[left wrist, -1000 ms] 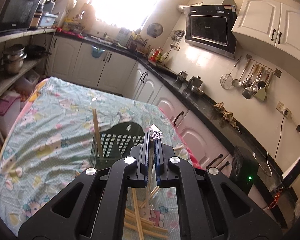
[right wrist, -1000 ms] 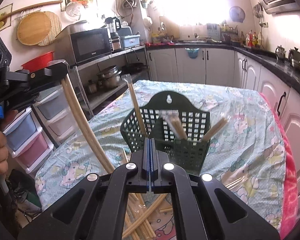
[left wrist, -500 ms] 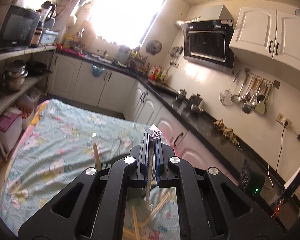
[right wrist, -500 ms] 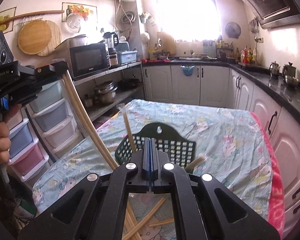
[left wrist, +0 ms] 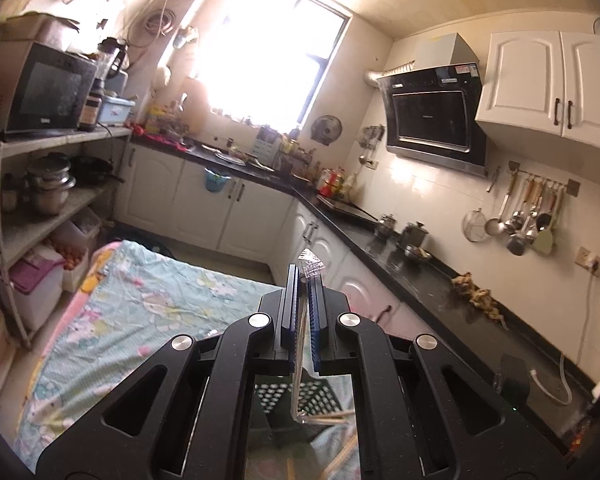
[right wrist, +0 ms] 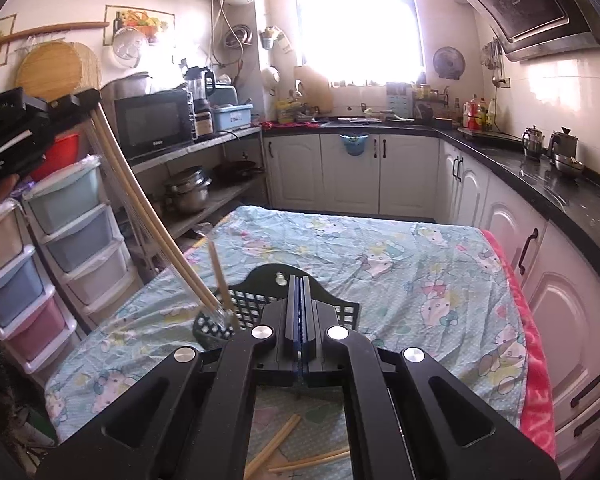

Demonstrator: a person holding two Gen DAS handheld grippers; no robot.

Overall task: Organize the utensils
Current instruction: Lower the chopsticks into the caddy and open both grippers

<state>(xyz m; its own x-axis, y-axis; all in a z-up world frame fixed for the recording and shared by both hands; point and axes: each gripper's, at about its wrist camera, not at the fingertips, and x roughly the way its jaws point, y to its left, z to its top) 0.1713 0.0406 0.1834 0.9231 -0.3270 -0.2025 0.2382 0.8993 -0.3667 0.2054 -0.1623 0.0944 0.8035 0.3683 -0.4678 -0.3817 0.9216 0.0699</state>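
Left tool clamping wrapped chopsticks, right tool closed on nothing.

Left tool (left wrist: pixel 305 280) is gripping a plastic-wrapped pair of chopsticks (right wrist: pixel 148 216) by the top end, with the pair hanging slanted so its lower tip is sitting at the near-left rim of the dark green basket (right wrist: pixel 256 304). One chopstick (right wrist: pixel 219 276) is standing upright in that basket. Right tool (right wrist: pixel 300 308) is hovering above the basket, jaws pressed together and empty. Loose chopsticks (right wrist: pixel 284 452) are lying on the tabletop (right wrist: pixel 400 264) near the camera, below the right tool, on the patterned cloth.
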